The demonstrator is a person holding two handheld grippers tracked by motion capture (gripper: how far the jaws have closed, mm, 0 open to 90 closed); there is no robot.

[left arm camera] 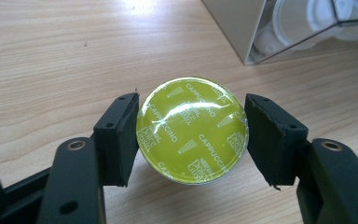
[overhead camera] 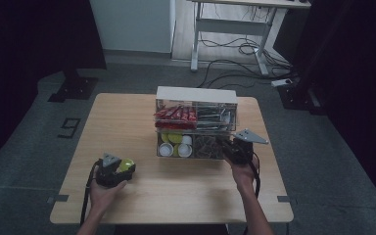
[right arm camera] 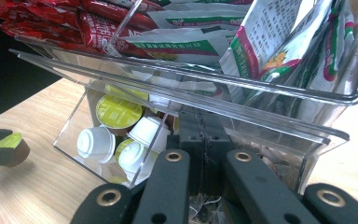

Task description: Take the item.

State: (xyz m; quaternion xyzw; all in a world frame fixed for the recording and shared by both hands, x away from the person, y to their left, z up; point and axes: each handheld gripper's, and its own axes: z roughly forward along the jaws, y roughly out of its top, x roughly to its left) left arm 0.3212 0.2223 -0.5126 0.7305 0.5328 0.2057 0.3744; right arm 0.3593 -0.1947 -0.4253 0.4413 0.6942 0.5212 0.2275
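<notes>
A yellow-green coffee capsule (left arm camera: 191,135) with "cappuccino" printed on its foil lid sits between the jaws of my left gripper (left arm camera: 191,126), just above the wooden table. Both pads press its sides. In the high view that gripper (overhead camera: 120,169) and the capsule (overhead camera: 126,164) are at the table's front left. My right gripper (right arm camera: 204,128) is shut, its tips pushed together into the lower right compartment of the clear organizer (right arm camera: 242,102). I cannot make out anything between them. In the high view it (overhead camera: 231,149) is at the organizer's (overhead camera: 196,94) front right.
The organizer holds red sachets (overhead camera: 175,116), green-and-white sachets (overhead camera: 215,117), white and green capsules (overhead camera: 175,146) and tea bags (overhead camera: 205,147). Bare wood (overhead camera: 176,191) lies in front of it. Beyond the table stands a desk frame with cables (overhead camera: 235,49) on the floor.
</notes>
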